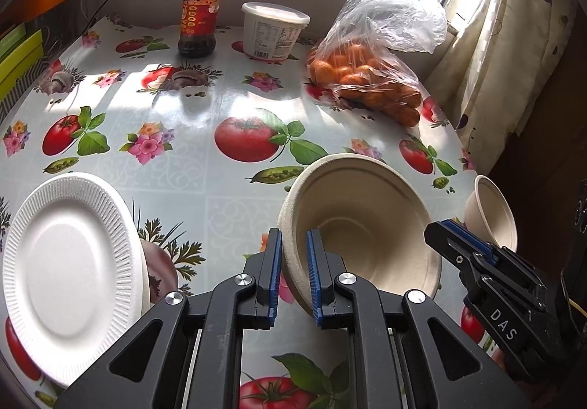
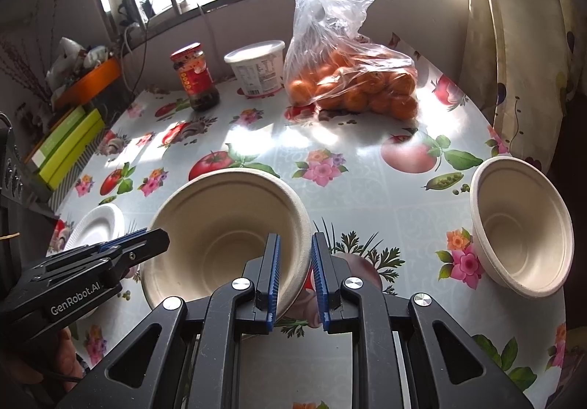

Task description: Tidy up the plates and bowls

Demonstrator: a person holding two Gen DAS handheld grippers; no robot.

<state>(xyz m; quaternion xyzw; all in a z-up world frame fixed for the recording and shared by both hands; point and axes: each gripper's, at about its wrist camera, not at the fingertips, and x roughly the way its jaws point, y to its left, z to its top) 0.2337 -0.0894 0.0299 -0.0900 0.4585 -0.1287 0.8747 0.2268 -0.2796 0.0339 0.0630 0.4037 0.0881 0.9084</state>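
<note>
**Beige paper bowl, pinched on both sides**

The beige paper bowl [image 1: 361, 225] sits tilted near the table's front edge, and both claws have it: the left gripper [image 1: 293, 273] clamps its left rim, the right gripper [image 2: 295, 277] nips its right rim. I'd call this the carry step; next, lift it level towards the second bowl [image 2: 521, 229] at the right and nest it squarely. The left view shows the white foam plates [image 1: 69, 273] up close; the right view shows the second bowl's whole inside.
</note>
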